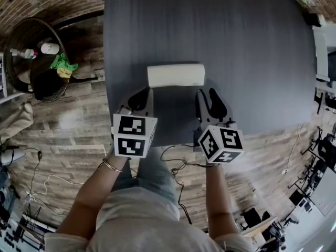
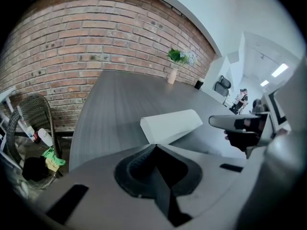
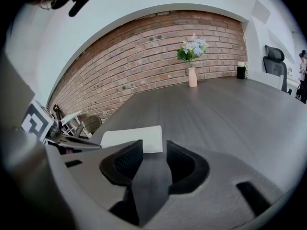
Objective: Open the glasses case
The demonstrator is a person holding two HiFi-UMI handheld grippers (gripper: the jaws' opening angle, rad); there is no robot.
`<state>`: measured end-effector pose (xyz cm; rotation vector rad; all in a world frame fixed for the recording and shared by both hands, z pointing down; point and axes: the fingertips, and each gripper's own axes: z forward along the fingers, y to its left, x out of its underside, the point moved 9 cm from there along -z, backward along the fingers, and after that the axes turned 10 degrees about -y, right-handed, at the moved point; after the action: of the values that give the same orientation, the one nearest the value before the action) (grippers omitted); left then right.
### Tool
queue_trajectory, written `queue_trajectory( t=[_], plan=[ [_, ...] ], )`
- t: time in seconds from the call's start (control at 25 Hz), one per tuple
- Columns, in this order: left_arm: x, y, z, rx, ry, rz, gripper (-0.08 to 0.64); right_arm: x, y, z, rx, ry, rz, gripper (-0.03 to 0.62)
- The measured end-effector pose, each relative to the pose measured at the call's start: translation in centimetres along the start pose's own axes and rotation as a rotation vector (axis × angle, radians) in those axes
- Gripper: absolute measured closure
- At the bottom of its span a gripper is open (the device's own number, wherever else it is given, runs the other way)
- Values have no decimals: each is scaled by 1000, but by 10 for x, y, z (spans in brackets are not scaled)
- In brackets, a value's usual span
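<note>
**Glasses case lies shut on the grey surface, a gripper at each lower corner**

Glasses case (image 1: 175,75) sits a little above the middle of the head view. It is a pale, smooth, oblong box, and its right end is rounded. No gap shows along its lid. It lies crosswise on the surface (image 1: 236,62), a dark grey top with a fine straight grain, close to that top's lower edge. In the left gripper view the case (image 2: 171,125) shows a flat slanted end and a long plain side. In the right gripper view it (image 3: 132,139) appears as a low white slab at middle left.

Both forearms rise from the bottom of the head view, with a thin bracelet (image 1: 111,165) on the left wrist. Each hand carries a cube with black and white square markers, and both tools angle down toward the case.

The left gripper (image 1: 145,93) ends just below the case's lower left corner. Its own view shows its ribbed black fingers (image 2: 139,164) clenched tip to tip, and nothing is between them (image 2: 154,147).

The right gripper (image 1: 206,92) ends just below the case's lower right corner. Its fingers stand released, and only bare grey surface shows in the gap (image 3: 154,145).

Worn wooden planks form the floor (image 1: 68,135) at the left of the head view, where a woven wicker basket (image 1: 21,41) holds bottles and a green cloth. A red brick wall (image 3: 144,51) and a slim vase of flowers (image 3: 192,75) stand at the top of the right gripper view.
</note>
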<state>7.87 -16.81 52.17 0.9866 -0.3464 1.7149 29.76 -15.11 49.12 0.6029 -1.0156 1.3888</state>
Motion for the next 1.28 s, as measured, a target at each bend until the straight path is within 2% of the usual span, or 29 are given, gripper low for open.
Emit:
queue_trajectory(
  t=[0.68,0.96,1.16,1.28],
  plan=[
    [-1,-2,3,24,26,-28,561,1,-2,5,-8,15,6,434],
    [1,-2,4,19,33,14,561,7,-2,8,-66,51,-6,434],
    [-1,-2,5,46,45,-85,561,10,-4,13,-82,71,18,431],
    [-2,0,4,57,50,-117,561,12,-3,17,-95,77,29,428]
  ],
)
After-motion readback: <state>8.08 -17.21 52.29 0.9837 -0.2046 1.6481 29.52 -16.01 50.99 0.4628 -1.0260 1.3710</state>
